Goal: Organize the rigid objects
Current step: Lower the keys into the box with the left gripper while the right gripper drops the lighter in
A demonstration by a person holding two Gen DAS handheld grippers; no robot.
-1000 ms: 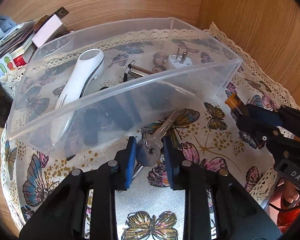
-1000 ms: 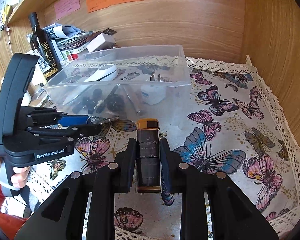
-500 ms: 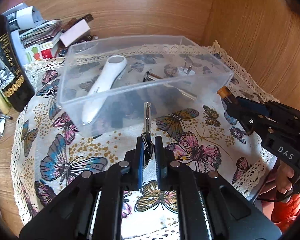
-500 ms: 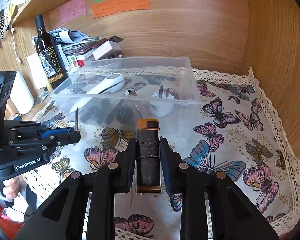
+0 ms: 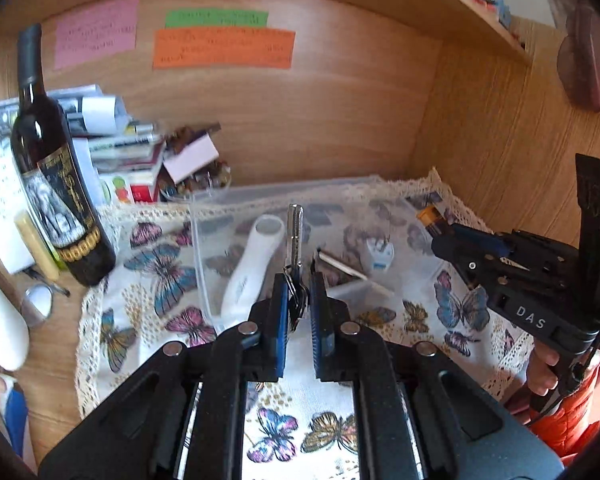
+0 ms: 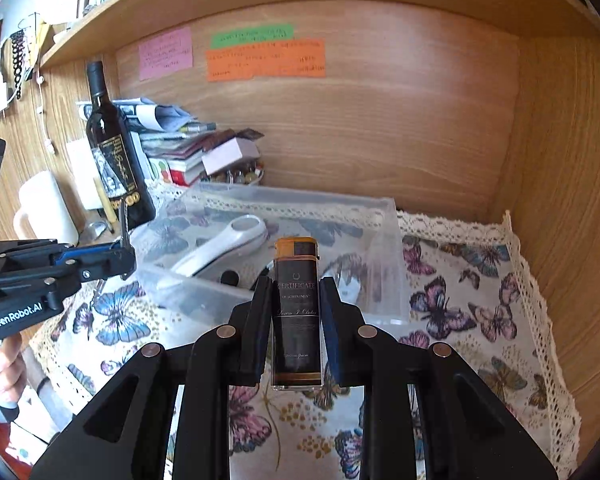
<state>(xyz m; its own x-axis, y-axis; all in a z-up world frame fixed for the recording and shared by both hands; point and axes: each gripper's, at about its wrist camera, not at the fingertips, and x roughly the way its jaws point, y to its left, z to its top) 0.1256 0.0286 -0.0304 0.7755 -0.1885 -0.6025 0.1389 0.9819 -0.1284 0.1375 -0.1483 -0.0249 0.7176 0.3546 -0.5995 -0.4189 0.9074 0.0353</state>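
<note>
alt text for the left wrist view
The left gripper grips a bunch of keys, one key pointing up, before a clear plastic bin on a butterfly tablecloth. The right gripper holds a lighter nearby.

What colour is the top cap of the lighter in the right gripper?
Orange-amber, above a dark labelled body; lighter shows best in the right wrist view.

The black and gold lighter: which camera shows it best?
The right wrist view: the lighter fills the centre, upright in the right gripper, its label readable. The left wrist view shows only its orange top sticking out of that gripper at the right.
</note>
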